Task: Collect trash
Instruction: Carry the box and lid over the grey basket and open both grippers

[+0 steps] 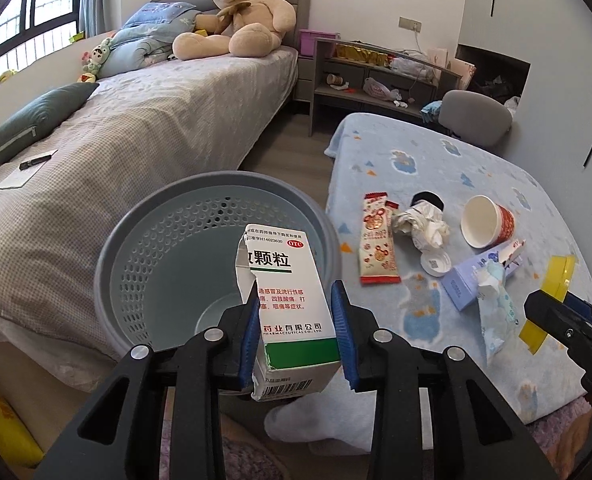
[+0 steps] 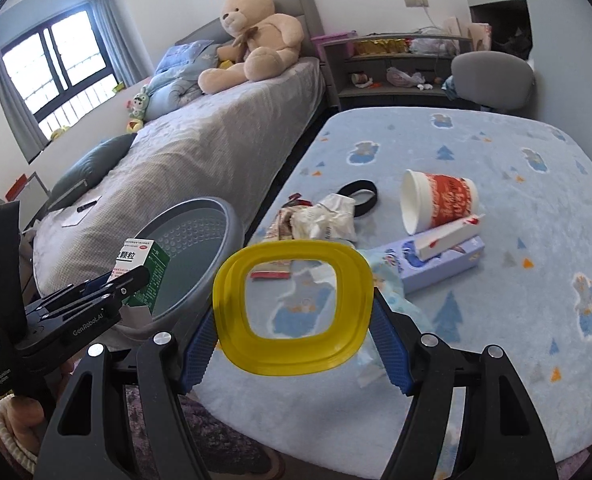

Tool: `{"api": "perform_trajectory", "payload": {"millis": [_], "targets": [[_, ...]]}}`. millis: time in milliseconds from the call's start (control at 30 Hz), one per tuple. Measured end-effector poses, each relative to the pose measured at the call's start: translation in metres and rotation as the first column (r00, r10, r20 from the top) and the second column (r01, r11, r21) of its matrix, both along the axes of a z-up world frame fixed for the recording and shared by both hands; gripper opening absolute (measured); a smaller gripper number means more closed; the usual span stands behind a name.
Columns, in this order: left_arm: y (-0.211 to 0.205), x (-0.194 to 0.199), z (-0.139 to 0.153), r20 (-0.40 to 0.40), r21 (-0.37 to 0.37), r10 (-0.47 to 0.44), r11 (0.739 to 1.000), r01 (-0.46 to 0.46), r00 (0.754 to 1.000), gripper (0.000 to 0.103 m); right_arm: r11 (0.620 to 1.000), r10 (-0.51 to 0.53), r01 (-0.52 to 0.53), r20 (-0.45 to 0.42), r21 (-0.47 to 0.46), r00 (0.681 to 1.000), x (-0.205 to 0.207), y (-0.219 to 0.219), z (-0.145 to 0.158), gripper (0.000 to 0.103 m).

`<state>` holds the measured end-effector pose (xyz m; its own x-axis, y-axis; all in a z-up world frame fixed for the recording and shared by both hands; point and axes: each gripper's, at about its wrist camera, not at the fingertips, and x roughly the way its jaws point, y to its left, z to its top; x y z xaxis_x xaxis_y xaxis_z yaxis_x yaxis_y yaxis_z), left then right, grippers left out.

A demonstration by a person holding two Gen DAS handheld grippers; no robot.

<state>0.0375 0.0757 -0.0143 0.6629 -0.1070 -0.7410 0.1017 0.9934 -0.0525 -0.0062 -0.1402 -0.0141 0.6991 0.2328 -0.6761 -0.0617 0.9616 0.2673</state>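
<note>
- Pinching a white and green medicine box (image 1: 286, 300) between its blue pads, the left hand-held gripper (image 1: 296, 332) holds the torn carton upright above the open mouth of the grey perforated bin (image 1: 144, 240).
- The box's lower end sits between the two pads, and its printed face rises past the fingertips toward the bin's far rim.
- The bin stands on the floor between the bed (image 1: 136, 128) and the blanket-covered desk (image 1: 456, 160).
- The right hand-held gripper (image 2: 294, 332) is pressed against a yellow ring-shaped lid (image 2: 292, 356), one blue pad on each outer side, with the lid standing up between them at the desk's near edge, just right of the bin.
- Through the lid's open centre the blue blanket shows.
- On the desk, right of the bin, more trash lies near together: a red and white snack wrapper (image 1: 378, 244), a crumpled white tissue (image 1: 422, 226), a small white cap (image 1: 436, 263), a red paper cup (image 1: 486, 222) on its side, a pale purple carton (image 1: 462, 284) and a light blue wipes packet (image 1: 496, 312).
- A black band (image 2: 360, 196) lies just beyond the tissue.
- A large teddy bear (image 1: 240, 12) sits at the bed's head, far behind the bin.
</note>
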Motion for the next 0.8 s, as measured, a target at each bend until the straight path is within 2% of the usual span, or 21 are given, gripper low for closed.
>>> {"api": "perform_trajectory", "payload": {"millis": [367,800], "targets": [[0.071,0.032,-0.017,-0.013,0.006,0.086,0.996,-0.086,0.996,0.033,0.987,0.159,-0.161,-0.050,-0.023,0.986,0.068,0.087,-0.020,0.068],[0.107,0.065,-0.041,-0.049,0.011,0.107,0.994,-0.106,0.993,0.033,0.966,0.252,-0.256,-0.091,-0.041,0.964,0.120,0.144,-0.039,0.069]]}}
